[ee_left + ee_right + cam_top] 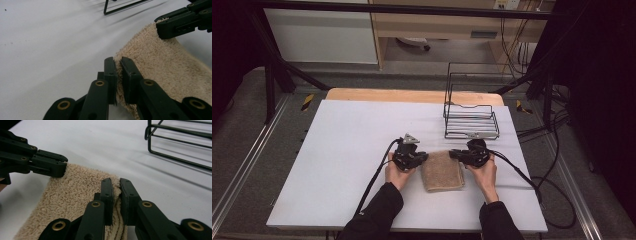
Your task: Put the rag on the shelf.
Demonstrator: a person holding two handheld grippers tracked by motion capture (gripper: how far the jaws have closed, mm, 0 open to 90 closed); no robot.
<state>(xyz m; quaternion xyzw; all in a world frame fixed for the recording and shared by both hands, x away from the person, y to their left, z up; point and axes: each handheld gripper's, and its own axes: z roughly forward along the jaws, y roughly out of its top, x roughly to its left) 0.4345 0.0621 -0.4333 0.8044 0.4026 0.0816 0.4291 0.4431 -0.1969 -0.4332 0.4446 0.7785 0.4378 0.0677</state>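
A folded beige towel (442,171) lies flat on the white table (347,150) between my two hands. My left gripper (424,158) is shut on the towel's far left corner, and the left gripper view has the pile (160,65) pinched between the two black jaws at my left gripper (118,62). My right gripper (454,153) is shut on the far right corner. In the right gripper view the towel's folded layers (75,197) are clamped at my right gripper (116,183), with the left gripper (58,168) on the opposite corner.
A black wire basket (471,120) stands on the table just beyond the right gripper, its frame rising behind it. Its wires (175,150) run close to the right gripper. Cables (522,175) trail from both grippers toward the table's near edge.
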